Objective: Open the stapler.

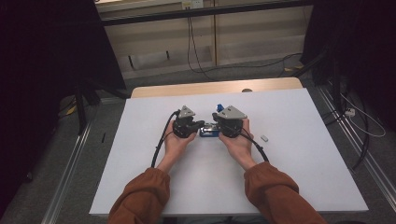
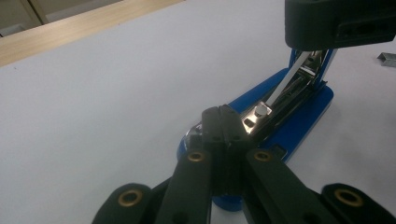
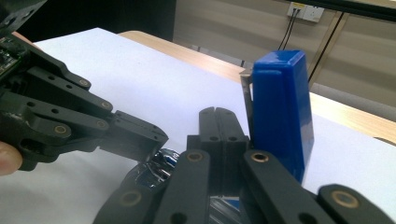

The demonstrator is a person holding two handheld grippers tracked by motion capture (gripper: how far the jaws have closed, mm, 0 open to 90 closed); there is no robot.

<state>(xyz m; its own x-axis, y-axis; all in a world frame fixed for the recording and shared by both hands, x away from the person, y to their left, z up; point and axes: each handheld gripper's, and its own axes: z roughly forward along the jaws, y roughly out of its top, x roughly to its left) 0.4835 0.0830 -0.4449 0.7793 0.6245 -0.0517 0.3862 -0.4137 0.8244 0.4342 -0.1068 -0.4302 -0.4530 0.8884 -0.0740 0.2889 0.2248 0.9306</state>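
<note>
A blue stapler [image 1: 208,132] lies mid-table between my two grippers, swung open. Its blue top cover [image 3: 280,112] stands upright and its metal magazine [image 2: 299,79] slants up from the blue base [image 2: 299,123]. In the left gripper view my left gripper [image 2: 224,122] is shut, jaws pressed together, tips resting on the stapler's front end. My right gripper [image 3: 217,122] is shut too, its tips just left of the raised cover. The left gripper [image 3: 140,137] reaches in from the left, touching the shiny metal front [image 3: 161,163]. From above, the left gripper [image 1: 201,124] and right gripper [image 1: 215,126] nearly meet.
A small strip of staples [image 1: 264,138] lies on the white table [image 1: 289,177] to the right of the right hand; the same staple strip [image 2: 386,58] sits at the far right edge. A wooden edge [image 1: 215,87] runs along the table's far side. Cables trail from both grippers.
</note>
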